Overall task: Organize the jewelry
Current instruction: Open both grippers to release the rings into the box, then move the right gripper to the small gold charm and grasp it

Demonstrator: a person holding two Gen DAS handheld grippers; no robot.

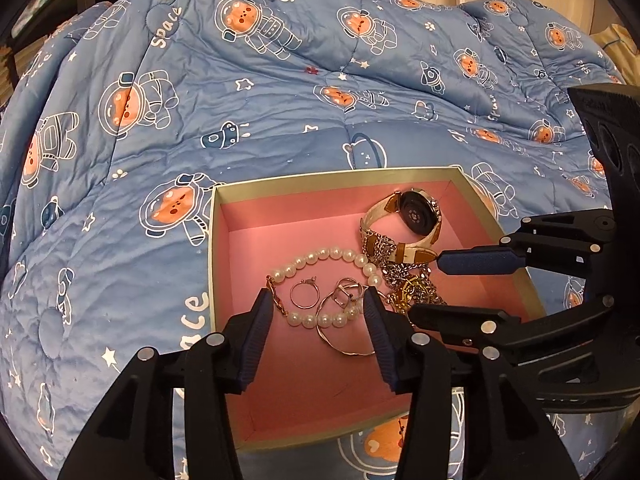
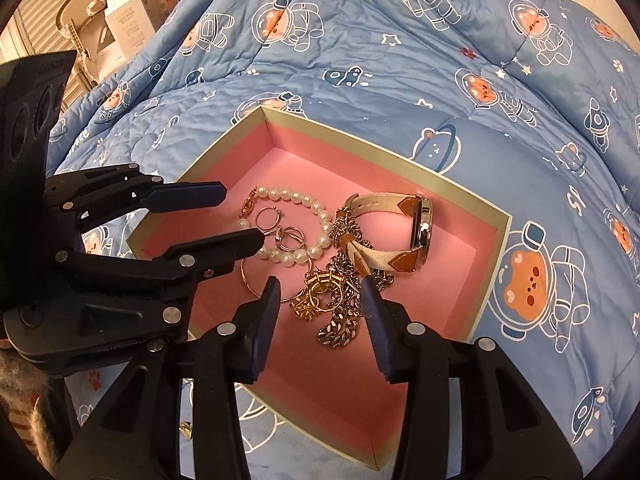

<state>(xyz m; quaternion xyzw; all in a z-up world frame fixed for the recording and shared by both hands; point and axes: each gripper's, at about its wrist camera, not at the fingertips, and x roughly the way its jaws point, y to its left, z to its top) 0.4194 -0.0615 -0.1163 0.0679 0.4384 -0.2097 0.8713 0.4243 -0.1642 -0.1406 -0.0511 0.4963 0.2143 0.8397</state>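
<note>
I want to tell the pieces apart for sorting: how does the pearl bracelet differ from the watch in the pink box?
The pearl bracelet is a ring of round white beads with a small gold link; the watch has a cream and tan strap and a round metal case. The pearl bracelet lies flat on the floor of the box; the watch stands on edge, strap looped. Rings lie inside the bracelet's loop; the watch leans on the silver chain. Both are in the box, held by neither hand-held gripper.

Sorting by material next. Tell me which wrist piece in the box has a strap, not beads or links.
The watch: cream strap with brown leather tabs and a round dark case, at the box's far side. The pearl bracelet is beads; the silver chain is links.
</note>
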